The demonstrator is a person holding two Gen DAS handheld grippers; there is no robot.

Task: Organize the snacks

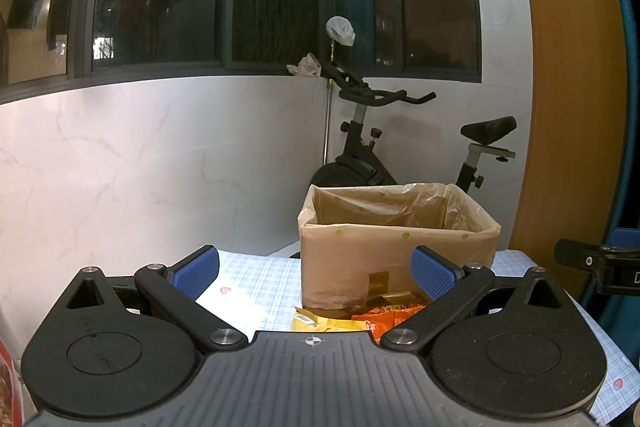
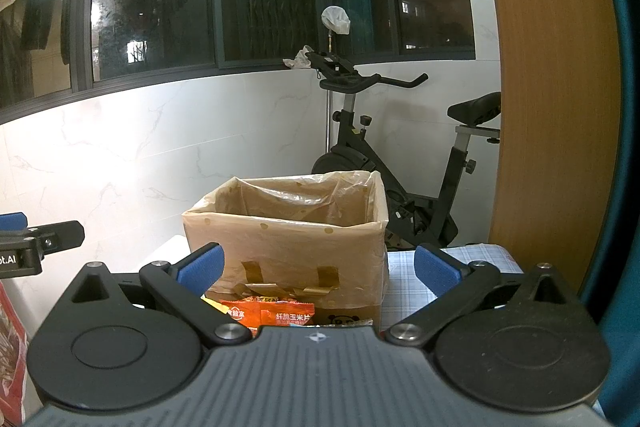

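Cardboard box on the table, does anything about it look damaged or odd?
The cardboard box stands upright with a plastic bag liner folded loosely over its rim. On its front face, strips of brown tape are peeling and curling away. Snack packets lie loose at its base, not inside.

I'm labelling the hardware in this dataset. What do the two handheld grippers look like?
Both look identical. The left gripper and right gripper each have black linkage arms with silver pivot screws, ending in blue textured pads. The body behind is dark grey and ribbed, with a small crosshair mark, flanked by round black discs. No cables or sleeves show.
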